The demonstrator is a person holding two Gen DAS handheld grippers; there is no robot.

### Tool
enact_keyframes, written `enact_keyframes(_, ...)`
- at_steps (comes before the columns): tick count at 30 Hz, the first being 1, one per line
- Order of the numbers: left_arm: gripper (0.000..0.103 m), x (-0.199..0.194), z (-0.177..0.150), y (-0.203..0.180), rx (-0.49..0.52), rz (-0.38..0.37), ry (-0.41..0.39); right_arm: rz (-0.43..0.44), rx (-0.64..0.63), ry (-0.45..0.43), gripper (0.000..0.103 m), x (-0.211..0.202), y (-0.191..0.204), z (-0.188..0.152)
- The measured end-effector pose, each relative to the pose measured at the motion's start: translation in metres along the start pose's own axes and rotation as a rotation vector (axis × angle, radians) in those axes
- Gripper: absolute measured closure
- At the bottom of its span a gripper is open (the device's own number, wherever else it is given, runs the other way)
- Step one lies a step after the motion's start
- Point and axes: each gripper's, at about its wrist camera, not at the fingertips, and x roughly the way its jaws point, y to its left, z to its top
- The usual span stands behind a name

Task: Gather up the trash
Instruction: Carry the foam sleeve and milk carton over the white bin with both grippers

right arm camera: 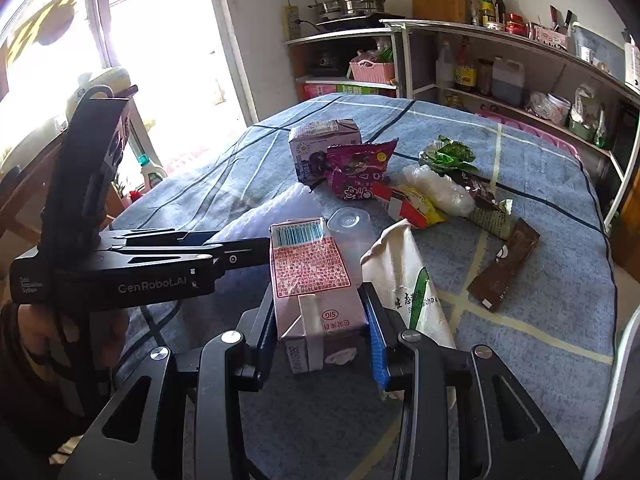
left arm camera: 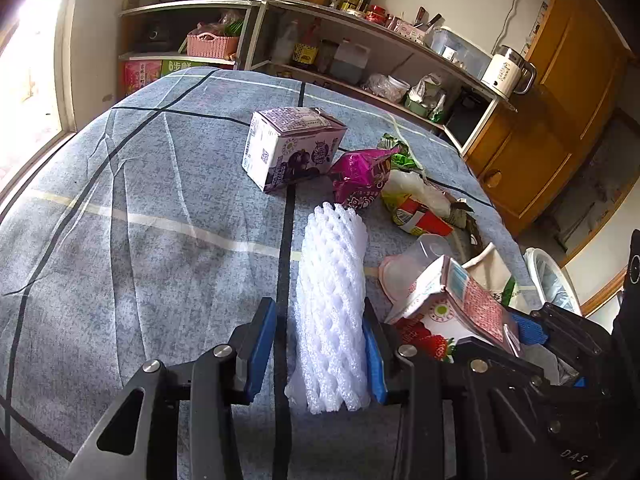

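My left gripper [left arm camera: 320,344] straddles a white foam fruit net [left arm camera: 332,304] lying on the blue checked cloth [left arm camera: 140,200]; the right pad touches it, the left pad stands a little apart. My right gripper [right arm camera: 322,328] is shut on a pink strawberry milk carton [right arm camera: 312,276], also seen in the left wrist view [left arm camera: 452,308]. Further out lie a purple grape milk carton [left arm camera: 288,148], a magenta snack bag [left arm camera: 360,178], a clear plastic cup [right arm camera: 348,220], a white paper bag [right arm camera: 404,276] and a brown wrapper [right arm camera: 506,264].
A yellow-red wrapper [right arm camera: 416,206], a clear plastic bag [right arm camera: 440,190] and green leaves [right arm camera: 452,156] lie mid-table. A white bin with a liner [left arm camera: 552,280] stands off the right edge. Kitchen shelves [left arm camera: 360,52] run behind the table.
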Motion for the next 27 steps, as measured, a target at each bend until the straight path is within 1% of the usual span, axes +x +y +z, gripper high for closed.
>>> enact_keyframes(2, 0.063, 0.000, 0.001, 0.001, 0.001, 0.003, -0.003, -0.005, 0.001, -0.004, 0.064, -0.002, -0.001, -0.001)
enact_keyframes(3, 0.066, 0.001, 0.001, 0.001, 0.003, 0.003, -0.001, -0.007, 0.002, -0.007, 0.064, -0.002, -0.001, -0.002)
enact_keyframes(4, 0.073, 0.001, 0.002, 0.002, 0.002, 0.005, -0.002, -0.010, 0.008, -0.012, 0.064, -0.003, -0.002, -0.002)
enact_keyframes(5, 0.076, 0.002, 0.002, 0.003, -0.002, 0.001, -0.001, -0.013, 0.014, -0.019, 0.064, -0.005, -0.002, -0.002)
enact_keyframes(7, 0.079, 0.001, 0.002, 0.004, -0.010, -0.005, 0.001, -0.010, 0.025, -0.038, 0.064, -0.009, -0.004, -0.001)
enact_keyframes(12, 0.081, -0.009, 0.001, 0.000, 0.004, 0.011, -0.017, -0.009, 0.038, -0.063, 0.064, -0.019, -0.005, 0.001)
enact_keyframes(19, 0.081, -0.039, 0.003, -0.010, 0.021, 0.008, -0.071, -0.011, 0.057, -0.119, 0.064, -0.044, -0.005, 0.002)
enact_keyframes(22, 0.081, -0.055, 0.003, -0.023, 0.047, -0.003, -0.101, -0.015, 0.073, -0.144, 0.064, -0.057, -0.007, 0.001)
enact_keyframes(27, 0.081, -0.077, 0.007, -0.050, 0.096, -0.032, -0.144, -0.043, 0.094, -0.190, 0.064, -0.084, -0.016, -0.001)
